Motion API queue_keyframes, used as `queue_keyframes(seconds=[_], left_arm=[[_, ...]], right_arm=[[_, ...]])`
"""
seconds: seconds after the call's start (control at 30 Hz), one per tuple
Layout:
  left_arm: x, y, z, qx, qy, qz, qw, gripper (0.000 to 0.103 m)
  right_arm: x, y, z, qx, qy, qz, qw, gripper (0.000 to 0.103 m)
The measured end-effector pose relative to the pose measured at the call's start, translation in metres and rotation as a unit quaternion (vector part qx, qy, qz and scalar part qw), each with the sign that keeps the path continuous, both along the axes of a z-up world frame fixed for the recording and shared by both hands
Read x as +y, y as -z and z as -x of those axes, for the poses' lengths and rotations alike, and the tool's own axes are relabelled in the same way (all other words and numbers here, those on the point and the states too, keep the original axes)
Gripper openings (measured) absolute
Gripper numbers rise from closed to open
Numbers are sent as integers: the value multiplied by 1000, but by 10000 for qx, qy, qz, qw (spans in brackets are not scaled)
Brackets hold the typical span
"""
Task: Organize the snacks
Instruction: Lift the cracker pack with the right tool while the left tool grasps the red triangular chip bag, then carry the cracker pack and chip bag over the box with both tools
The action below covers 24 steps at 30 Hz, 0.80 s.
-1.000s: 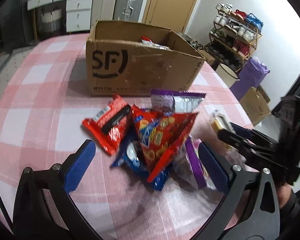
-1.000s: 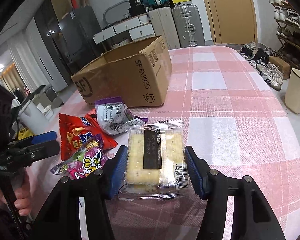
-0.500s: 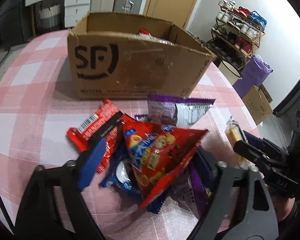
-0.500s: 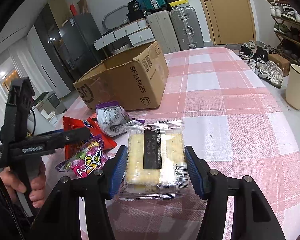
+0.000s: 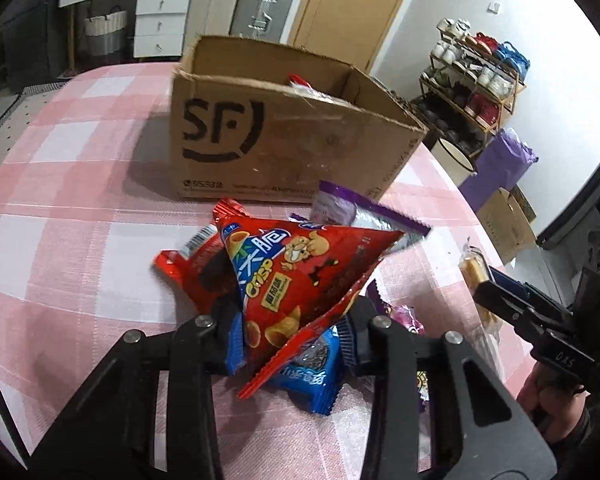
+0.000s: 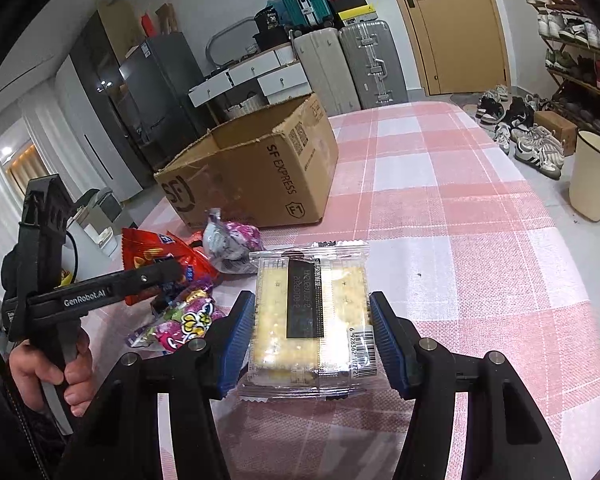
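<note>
Left gripper [image 5: 290,340]: fingers have just been closing, now clamped on the red crisp bag [image 5: 300,276].
Crisp bag: lifted above the snack pile, one long corner pointing right; lower end hidden between the fingers.
Blue packet [image 5: 312,376]: beneath it, mostly covered.
Right gripper [image 6: 312,332]: fingers partly open, pressed on both sides of the cracker pack [image 6: 310,320].
Cracker pack: flat, long axis pointing away toward the cardboard box [image 6: 256,172].
Bench [image 6: 460,240]: pink-and-white checked cloth.
Room: suitcases, door, shoe rack.
</note>
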<state>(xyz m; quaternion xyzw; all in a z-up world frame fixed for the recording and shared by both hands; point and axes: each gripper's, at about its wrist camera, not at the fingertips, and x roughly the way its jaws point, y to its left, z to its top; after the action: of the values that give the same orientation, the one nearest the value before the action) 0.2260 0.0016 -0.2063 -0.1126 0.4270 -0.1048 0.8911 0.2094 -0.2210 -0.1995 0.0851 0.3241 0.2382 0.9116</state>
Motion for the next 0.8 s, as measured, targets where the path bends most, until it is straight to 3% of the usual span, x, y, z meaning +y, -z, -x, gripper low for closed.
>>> queue_keyframes(seconds=[0.5,0.8], left_arm=[[4,-42,44,-423,-45,50,9991,34],[21,-82,58,-730,-86,-61,9973,34]], right_arm=[[12,-29,22,-311,-59,95,9995,58],[26,-67,21,-567,-375,-113,9976,58]])
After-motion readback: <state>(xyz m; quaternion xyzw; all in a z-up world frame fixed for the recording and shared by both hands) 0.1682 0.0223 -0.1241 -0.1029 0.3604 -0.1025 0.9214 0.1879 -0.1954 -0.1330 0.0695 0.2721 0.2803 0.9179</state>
